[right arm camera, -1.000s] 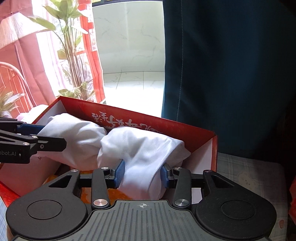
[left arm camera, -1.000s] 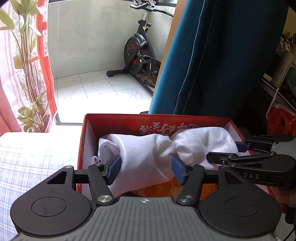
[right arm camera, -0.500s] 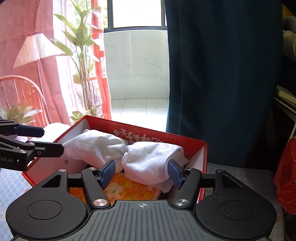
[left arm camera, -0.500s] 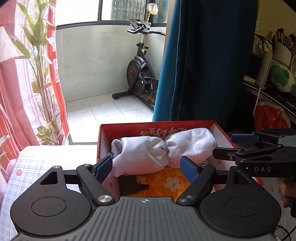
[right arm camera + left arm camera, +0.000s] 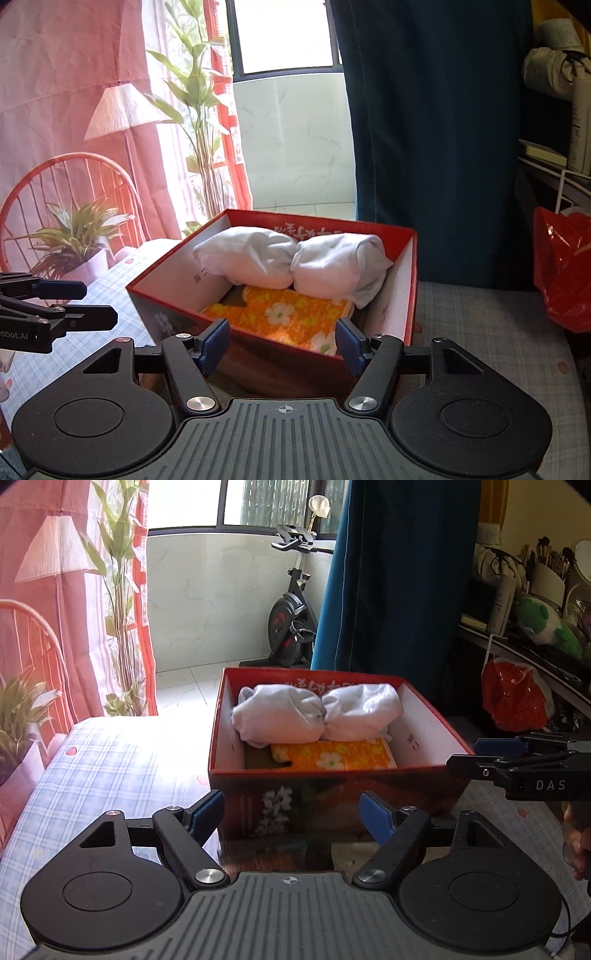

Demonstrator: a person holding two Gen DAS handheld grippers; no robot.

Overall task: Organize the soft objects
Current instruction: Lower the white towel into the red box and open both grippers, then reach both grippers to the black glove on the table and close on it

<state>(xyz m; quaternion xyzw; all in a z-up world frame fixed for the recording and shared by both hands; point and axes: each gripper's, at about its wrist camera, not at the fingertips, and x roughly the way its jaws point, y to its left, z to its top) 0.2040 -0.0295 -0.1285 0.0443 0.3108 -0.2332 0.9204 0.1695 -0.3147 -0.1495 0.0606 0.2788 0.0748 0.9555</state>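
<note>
Both grippers, left (image 5: 291, 810) and right (image 5: 282, 341), have backed away empty and wide from the white bundle (image 5: 317, 710) lying crosswise along the red box's (image 5: 332, 794) far wall.

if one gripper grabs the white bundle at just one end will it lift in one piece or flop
Probably flop: the white cloth bundle looks soft and is pinched at its middle, so the free end would likely sag. It seems light for its bulk. Its smooth fabric might slip or unroll, and could drag the orange floral cloth beneath inside the red box.
</note>
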